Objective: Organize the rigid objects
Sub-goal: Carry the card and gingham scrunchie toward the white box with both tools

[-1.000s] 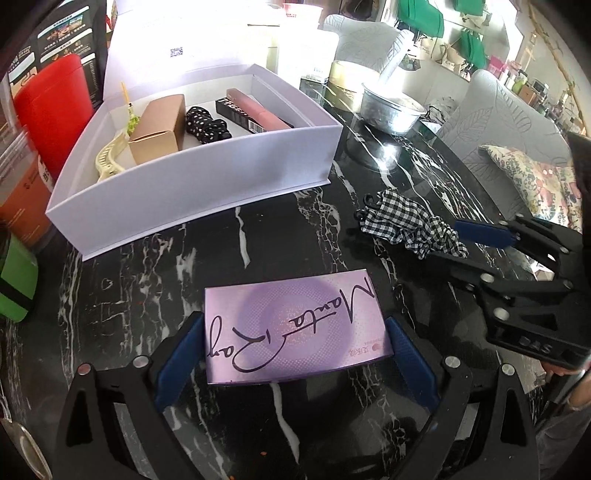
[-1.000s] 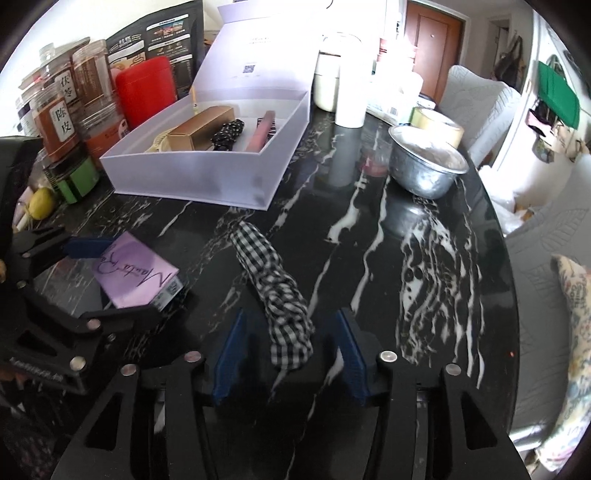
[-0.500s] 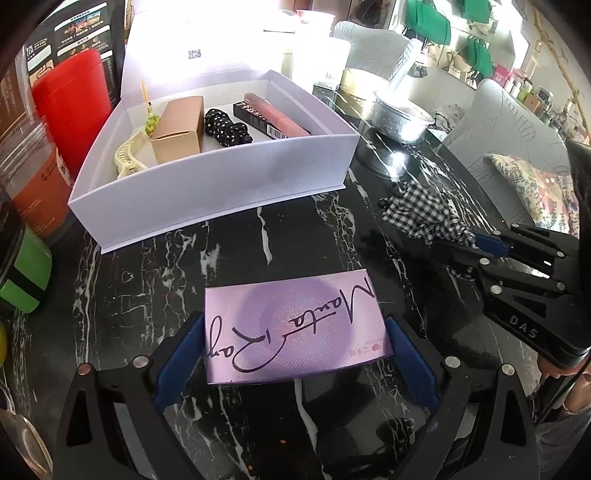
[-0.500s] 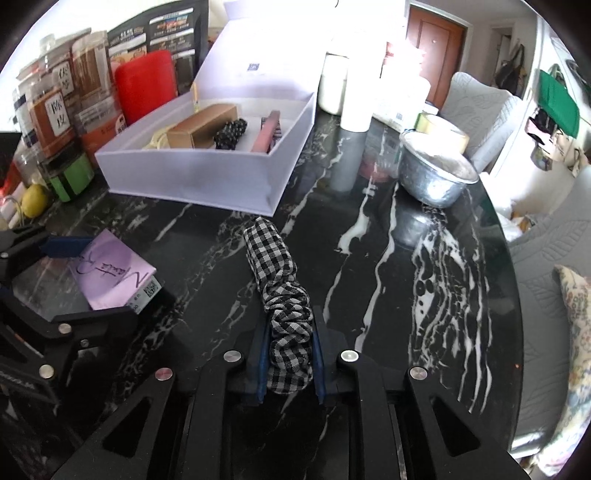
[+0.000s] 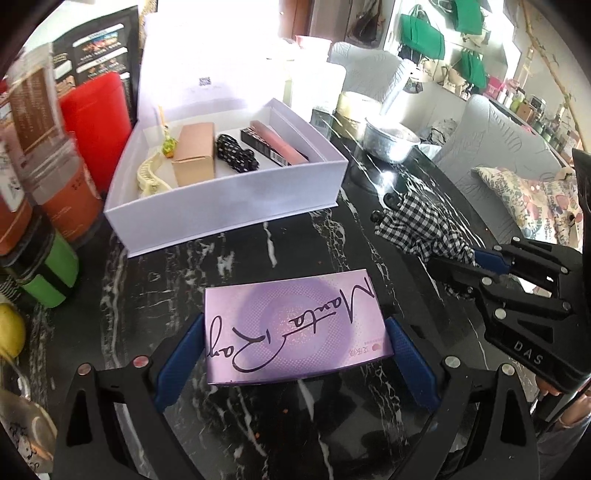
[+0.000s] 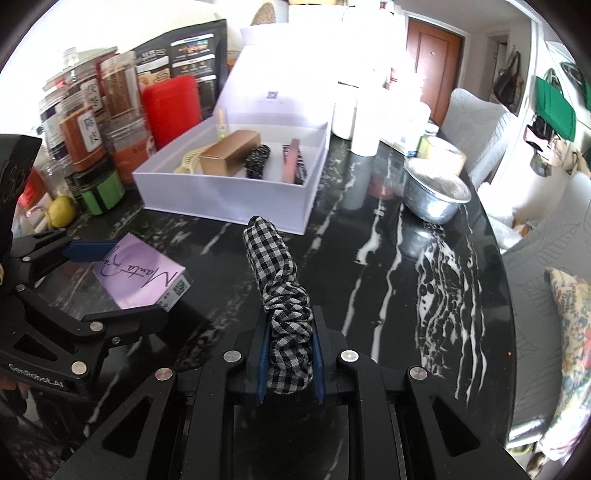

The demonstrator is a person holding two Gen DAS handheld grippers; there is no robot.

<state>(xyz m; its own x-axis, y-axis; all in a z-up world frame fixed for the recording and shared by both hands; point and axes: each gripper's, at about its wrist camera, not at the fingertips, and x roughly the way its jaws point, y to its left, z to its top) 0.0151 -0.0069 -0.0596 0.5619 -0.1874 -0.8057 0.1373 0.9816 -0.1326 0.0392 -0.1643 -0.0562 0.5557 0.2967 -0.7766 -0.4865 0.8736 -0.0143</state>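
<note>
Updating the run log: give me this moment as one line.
left tool: shut on purple box | right tool: shut on checked scrunchie | white box: open

Black marble table (image 6: 424, 258) (white-veined): white box (image 6: 229, 199) far left, jars (image 6: 92, 122) and a lemon (image 6: 62, 216) beside it, metal bowl (image 6: 436, 197) far right

**Clutter Around the Marble Table**

A black marble table (image 6: 388, 258) carried a metal bowl (image 6: 436, 199) at the far right, beside a roll of tape (image 6: 443, 155). On the left stood a red canister (image 6: 171, 107), clear jars (image 6: 85, 125) with brown contents, a green-banded tin (image 6: 105, 192) and a lemon (image 6: 62, 216). Grey armchairs (image 5: 491, 147) stood beyond, one holding a floral cushion (image 5: 532, 199). Green bags (image 5: 424, 33) hung far off, and a brown door (image 6: 432, 66) was shut.
</note>
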